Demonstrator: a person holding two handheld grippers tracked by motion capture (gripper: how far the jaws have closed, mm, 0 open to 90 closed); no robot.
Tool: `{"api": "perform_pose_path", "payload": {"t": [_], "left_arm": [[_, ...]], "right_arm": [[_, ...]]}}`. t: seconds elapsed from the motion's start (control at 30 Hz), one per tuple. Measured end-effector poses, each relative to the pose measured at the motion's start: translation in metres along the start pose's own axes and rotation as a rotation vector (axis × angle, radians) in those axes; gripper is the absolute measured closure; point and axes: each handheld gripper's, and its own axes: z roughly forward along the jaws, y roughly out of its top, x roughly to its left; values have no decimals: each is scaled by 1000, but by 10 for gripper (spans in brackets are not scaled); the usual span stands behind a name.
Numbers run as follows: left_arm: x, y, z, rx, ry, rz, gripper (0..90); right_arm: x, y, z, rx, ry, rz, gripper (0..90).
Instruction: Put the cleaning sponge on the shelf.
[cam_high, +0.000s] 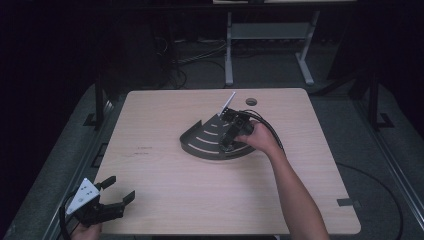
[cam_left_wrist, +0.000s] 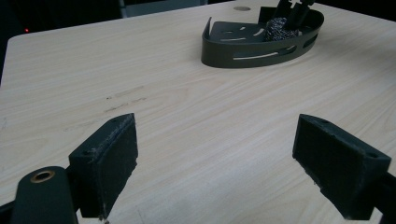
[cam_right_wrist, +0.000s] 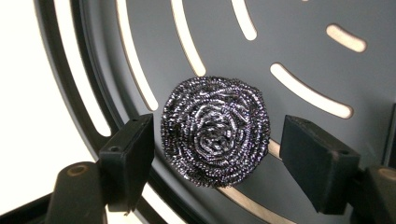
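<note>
Looking along my right gripper (cam_right_wrist: 217, 163), I see the scourer (cam_right_wrist: 215, 131) lying in the rack (cam_right_wrist: 299, 42) between its spread jaws, pads clear; my left gripper (cam_left_wrist: 215, 163) gapes empty.

silvery coiled scourer (cam_right_wrist: 215, 131), dark slotted tray (cam_right_wrist: 299, 51), pale, perhaps wood-grain table (cam_high: 165, 185)
</note>
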Motion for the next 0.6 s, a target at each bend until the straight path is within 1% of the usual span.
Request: {"api": "perform_pose_path", "payload": {"t": [0.03,0.1,0.17,0.37,0.5,0.6], "left_arm": [[0,0,0,1,-1,1,133],[0,0,1,2,-2,-1,133],[0,0,1,5,-1,2,133],[1,0,0,0,1,-1,133],[0,0,0,2,0,1,133],[1,-1,0,3,0,2,133]], "right_arm": [[0,0,-1,-4,4,-1,259],[2,0,-4,-4,-7,-9,245],[2,0,-7,-7,0,-6,242],[3,1,-15,-18,-14,-12,224],[2,-1,-17,-19,-8,-9,208],[3,-1,-17,-12,-18,-12,198]]}}
